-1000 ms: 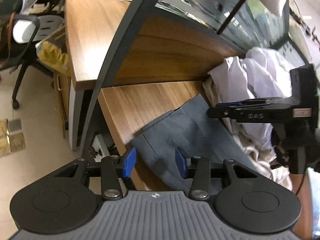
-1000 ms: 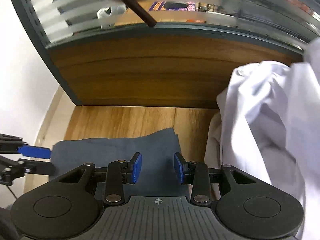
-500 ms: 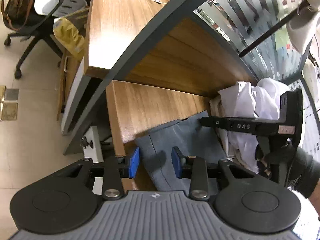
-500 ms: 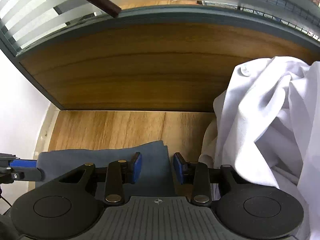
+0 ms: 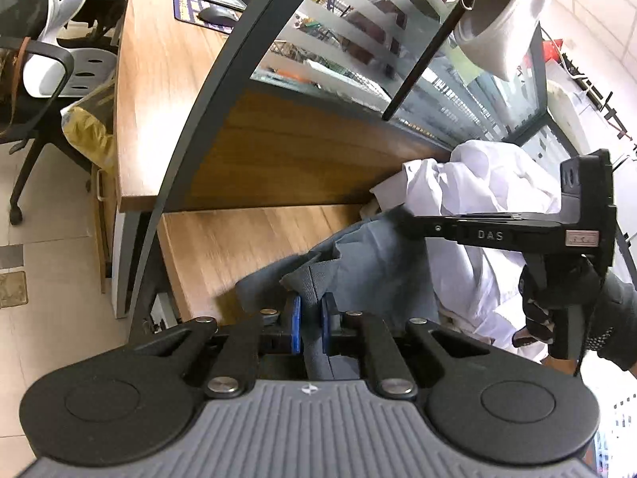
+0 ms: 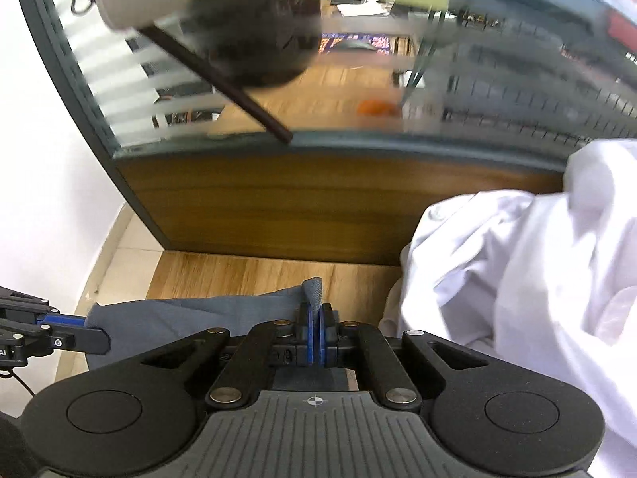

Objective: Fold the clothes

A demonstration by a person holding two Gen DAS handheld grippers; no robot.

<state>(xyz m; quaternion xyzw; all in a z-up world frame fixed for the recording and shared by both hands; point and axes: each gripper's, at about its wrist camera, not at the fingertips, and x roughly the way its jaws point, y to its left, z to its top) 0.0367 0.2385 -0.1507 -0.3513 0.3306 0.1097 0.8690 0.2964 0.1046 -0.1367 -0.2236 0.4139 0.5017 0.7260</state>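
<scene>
— While we look along both grippers, what is the biggest thing we have before us?

— We see the wooden desk (image 5: 239, 239) with its upright wooden back panel (image 6: 298, 207) and striped glass above. On its right side lies a heap of white clothes (image 6: 517, 279), crumpled against the panel.

— And the piece we are folding?

— We have the grey garment (image 5: 370, 263) on the desk, just beside the white heap and touching it. Its near edge is raised off the wood in two places.

— How do our claws stand?

— Our left gripper (image 5: 309, 328) is closing, and a bunched fold of grey cloth sits between its blue pads, which press on it. Our right gripper (image 6: 316, 332) has its pads together, clamped on a thin corner of the same garment that pokes up above them. A gloved hand (image 5: 557, 302) grasps the right one.
</scene>
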